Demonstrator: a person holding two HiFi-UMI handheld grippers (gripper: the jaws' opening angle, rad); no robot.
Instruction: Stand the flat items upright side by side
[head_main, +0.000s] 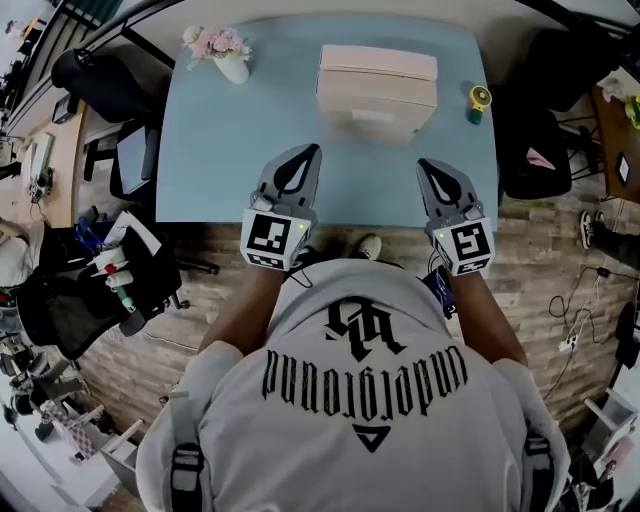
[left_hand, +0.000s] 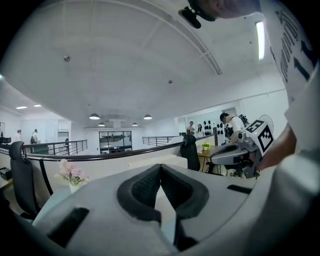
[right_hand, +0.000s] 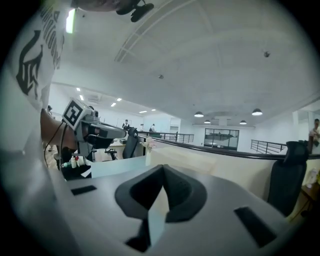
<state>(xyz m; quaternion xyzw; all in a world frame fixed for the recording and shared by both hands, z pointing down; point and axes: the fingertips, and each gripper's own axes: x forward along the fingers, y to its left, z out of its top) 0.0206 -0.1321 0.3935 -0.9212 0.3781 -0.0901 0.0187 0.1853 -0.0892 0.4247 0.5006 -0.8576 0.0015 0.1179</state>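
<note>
**A:** While both grippers hang over the table's (head_main: 215, 150) near edge, how do the fingers stand?

**B:** The left gripper's (head_main: 311, 150) dark, dimpled pads (left_hand: 144, 187) meet at a point with nothing between them. The right gripper (head_main: 425, 164) is pinched together the same way, empty.

**A:** And the flat items?

**B:** A pale, matte, blocky box (head_main: 377, 85) sits ahead of both fingertips, well apart from them, on the smooth light-blue top. I cannot tell whether it holds the flat items.

**A:** Any writing?

**B:** Behind the fingers each grey shell carries a cube (head_main: 272, 236) with black-and-white square markers. The white shirt (head_main: 330, 430) reads "underground" in blackletter.
</note>
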